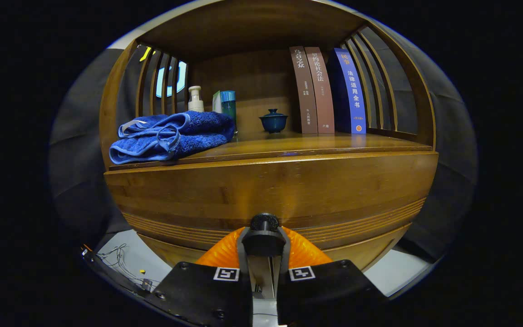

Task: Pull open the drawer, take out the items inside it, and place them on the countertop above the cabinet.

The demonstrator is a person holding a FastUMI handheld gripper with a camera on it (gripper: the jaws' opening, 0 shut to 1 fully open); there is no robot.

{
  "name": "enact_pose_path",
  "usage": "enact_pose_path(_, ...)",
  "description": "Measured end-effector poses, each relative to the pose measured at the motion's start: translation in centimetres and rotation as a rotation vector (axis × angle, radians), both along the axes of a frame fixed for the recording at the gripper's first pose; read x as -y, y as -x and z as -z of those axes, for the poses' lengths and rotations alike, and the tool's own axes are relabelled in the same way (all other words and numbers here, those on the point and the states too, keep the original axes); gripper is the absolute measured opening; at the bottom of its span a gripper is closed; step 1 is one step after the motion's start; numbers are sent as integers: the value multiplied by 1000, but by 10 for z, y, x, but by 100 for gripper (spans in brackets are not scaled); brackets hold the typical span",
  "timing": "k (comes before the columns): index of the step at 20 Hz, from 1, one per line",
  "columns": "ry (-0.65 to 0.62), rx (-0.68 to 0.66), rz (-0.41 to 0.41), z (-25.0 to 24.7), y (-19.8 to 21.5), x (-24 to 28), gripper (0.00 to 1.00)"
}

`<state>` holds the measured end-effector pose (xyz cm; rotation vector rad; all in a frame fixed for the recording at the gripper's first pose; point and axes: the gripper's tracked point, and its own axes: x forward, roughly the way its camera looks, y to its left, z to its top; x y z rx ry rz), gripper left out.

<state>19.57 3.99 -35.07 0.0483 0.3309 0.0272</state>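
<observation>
My tool (264,234) is clamped, both fingers, on the small round drawer knob (264,222) at the middle of the closed wooden drawer front (270,190). I judge the knob rigid, the drawer stiff to start. Above, a folded blue towel (170,135) lies on the surface (316,144).

A wooden cabinet (270,190) fills the middle of the frame, its open shelf backed by wood panelling, with slatted sides (164,84) at upper left and upper right. Dark cloth wall (77,136) hangs behind on both sides. A pale floor (127,256) shows at lower left, with thin wires (116,261) lying across it.
</observation>
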Motion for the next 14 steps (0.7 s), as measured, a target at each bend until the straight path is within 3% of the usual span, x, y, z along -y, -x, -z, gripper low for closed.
enact_pose_path(14, 28, -15, -4, -7, 156, 2, 25)
